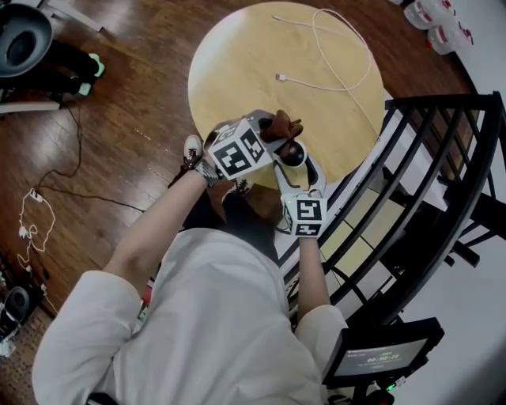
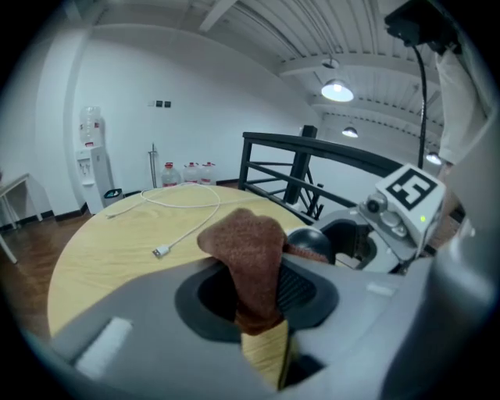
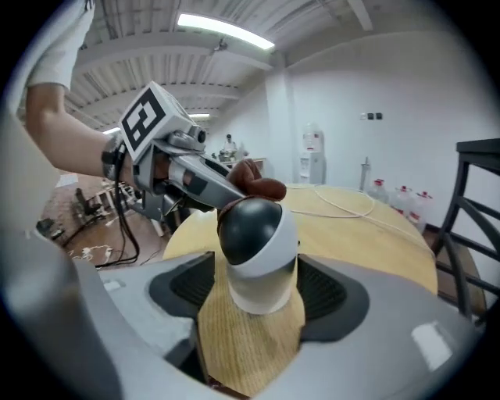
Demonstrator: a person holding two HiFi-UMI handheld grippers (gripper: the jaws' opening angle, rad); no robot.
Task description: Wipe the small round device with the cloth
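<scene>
The small round device (image 3: 256, 250), a white body with a dark dome, stands between my right gripper's (image 3: 254, 293) jaws, which are shut on its sides. It sits at the near edge of the round wooden table (image 1: 237, 55), and shows as a dark dome in the head view (image 1: 292, 153). My left gripper (image 2: 258, 293) is shut on a brown cloth (image 2: 251, 250) that sticks up from its jaws. The cloth (image 3: 262, 186) rests against the top of the dome. In the left gripper view the device (image 2: 311, 241) shows just behind the cloth.
A white cable (image 1: 332, 71) loops across the far part of the table. A black railing (image 1: 443, 174) runs along the right, with a small screen (image 1: 379, 356) below it. Water bottles (image 1: 435, 24) stand at the far right. Wooden floor lies to the left.
</scene>
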